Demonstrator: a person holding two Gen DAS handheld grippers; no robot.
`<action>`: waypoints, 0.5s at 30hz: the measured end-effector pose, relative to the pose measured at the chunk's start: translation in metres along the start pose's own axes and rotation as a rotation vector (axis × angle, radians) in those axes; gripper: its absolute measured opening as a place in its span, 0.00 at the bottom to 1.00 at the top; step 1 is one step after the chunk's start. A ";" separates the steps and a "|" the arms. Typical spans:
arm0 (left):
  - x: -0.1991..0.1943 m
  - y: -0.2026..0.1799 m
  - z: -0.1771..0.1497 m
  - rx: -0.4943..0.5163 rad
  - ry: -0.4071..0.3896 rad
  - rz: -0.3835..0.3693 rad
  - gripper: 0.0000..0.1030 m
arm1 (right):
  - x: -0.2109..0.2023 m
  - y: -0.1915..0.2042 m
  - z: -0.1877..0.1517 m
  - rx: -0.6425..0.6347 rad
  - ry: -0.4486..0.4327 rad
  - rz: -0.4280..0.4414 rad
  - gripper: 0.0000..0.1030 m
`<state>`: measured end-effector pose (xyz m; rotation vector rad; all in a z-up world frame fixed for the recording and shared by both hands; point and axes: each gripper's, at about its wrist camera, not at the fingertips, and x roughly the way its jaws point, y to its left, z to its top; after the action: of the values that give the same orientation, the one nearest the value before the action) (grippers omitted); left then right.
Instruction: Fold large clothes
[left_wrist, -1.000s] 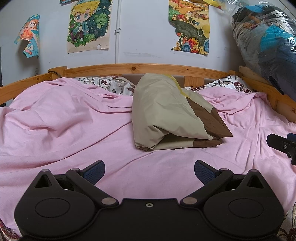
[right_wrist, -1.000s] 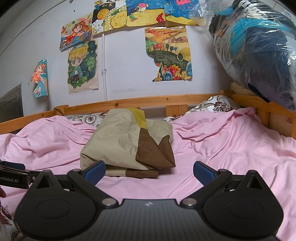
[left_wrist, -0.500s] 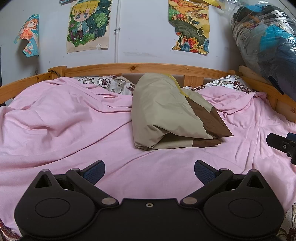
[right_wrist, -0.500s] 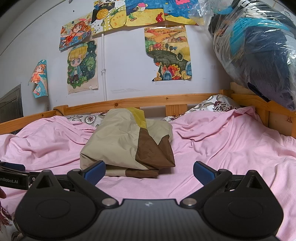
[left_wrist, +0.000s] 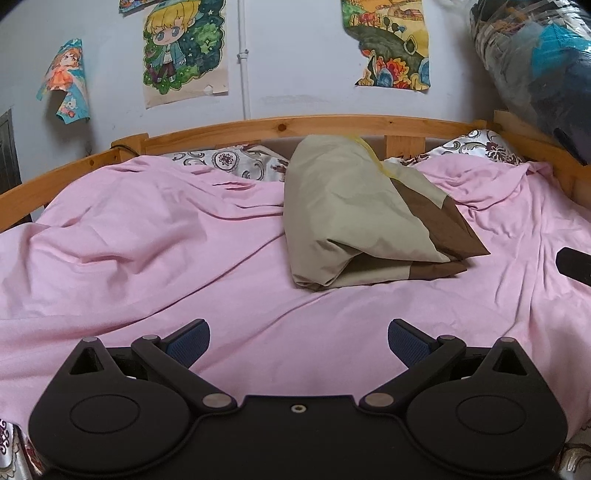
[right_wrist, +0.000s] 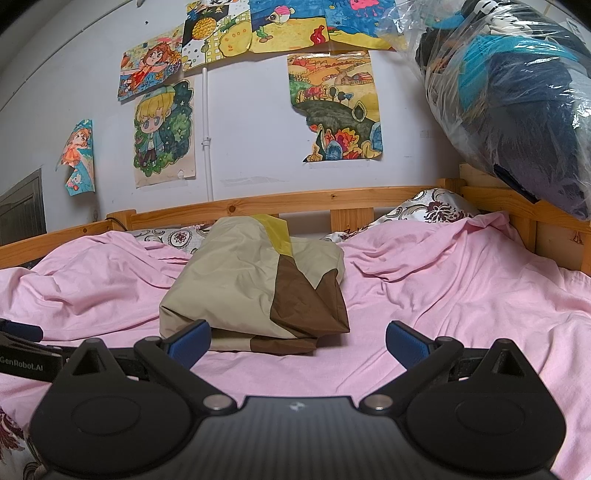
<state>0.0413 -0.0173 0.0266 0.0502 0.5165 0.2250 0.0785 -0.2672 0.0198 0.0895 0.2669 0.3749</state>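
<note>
A folded beige and brown garment (left_wrist: 354, 218) with a yellow strip lies on the pink sheet (left_wrist: 155, 266) in the middle of the bed; it also shows in the right wrist view (right_wrist: 255, 291). My left gripper (left_wrist: 298, 341) is open and empty, hovering over the sheet in front of the garment. My right gripper (right_wrist: 298, 341) is open and empty, just in front of the garment's near edge. The right gripper's tip shows at the right edge of the left wrist view (left_wrist: 574, 266); the left gripper shows at the left edge of the right wrist view (right_wrist: 26, 354).
A wooden bed rail (left_wrist: 295, 125) runs along the back and right side (right_wrist: 524, 206). Patterned pillows (left_wrist: 236, 162) lie by the headboard. A plastic-wrapped dark bundle (right_wrist: 517, 92) hangs over the right corner. Drawings hang on the wall (right_wrist: 332, 110).
Almost nothing differs. The left wrist view has shifted very slightly; the garment and both open grippers stay where they were.
</note>
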 end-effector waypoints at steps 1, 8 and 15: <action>0.000 0.000 0.000 0.001 0.001 -0.001 0.99 | 0.000 0.000 0.000 0.000 0.000 0.000 1.00; 0.000 0.003 0.003 0.014 -0.002 -0.011 0.99 | 0.000 0.000 0.000 0.001 0.000 0.000 1.00; -0.001 0.002 0.004 0.015 0.000 -0.010 0.99 | 0.000 0.000 0.000 0.001 -0.001 -0.001 1.00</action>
<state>0.0416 -0.0151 0.0305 0.0621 0.5184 0.2113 0.0783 -0.2669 0.0197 0.0907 0.2666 0.3737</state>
